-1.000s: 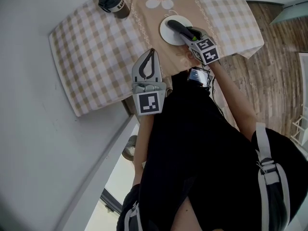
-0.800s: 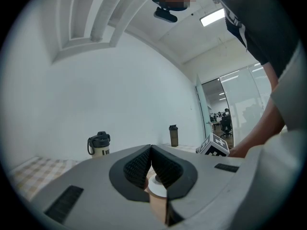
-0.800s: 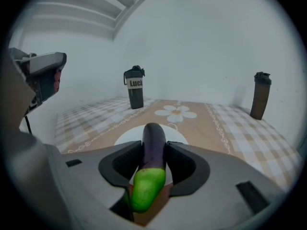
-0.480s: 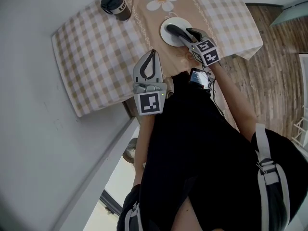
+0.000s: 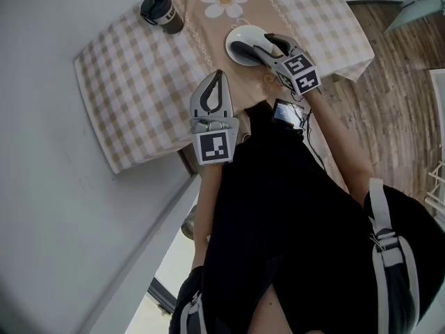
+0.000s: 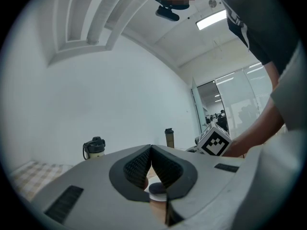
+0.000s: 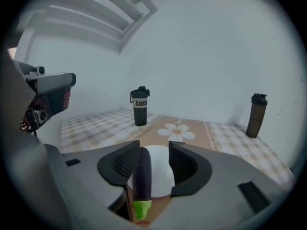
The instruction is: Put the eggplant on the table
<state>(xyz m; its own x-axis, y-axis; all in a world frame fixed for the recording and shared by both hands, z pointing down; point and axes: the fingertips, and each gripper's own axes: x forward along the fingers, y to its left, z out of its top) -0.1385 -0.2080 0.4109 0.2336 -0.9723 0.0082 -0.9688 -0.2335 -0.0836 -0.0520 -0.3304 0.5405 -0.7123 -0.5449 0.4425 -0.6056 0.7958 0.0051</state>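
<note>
Eggplant (image 7: 142, 171) seemingly rests on plate (image 7: 160, 174) between released right gripper (image 7: 154, 145) fingers; left gripper (image 6: 151, 148) clenched; tumbler (image 7: 139, 108) beyond.

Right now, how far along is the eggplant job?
Done, it seems: the eggplant lies on the plate on the table. In hand: the jaws of the right gripper have just been opening and stand apart around it, not clamping. Left: draw that gripper clear. The left gripper is shut, idle.

Head view overhead, others low, table (image 5: 139, 68) shared
</note>
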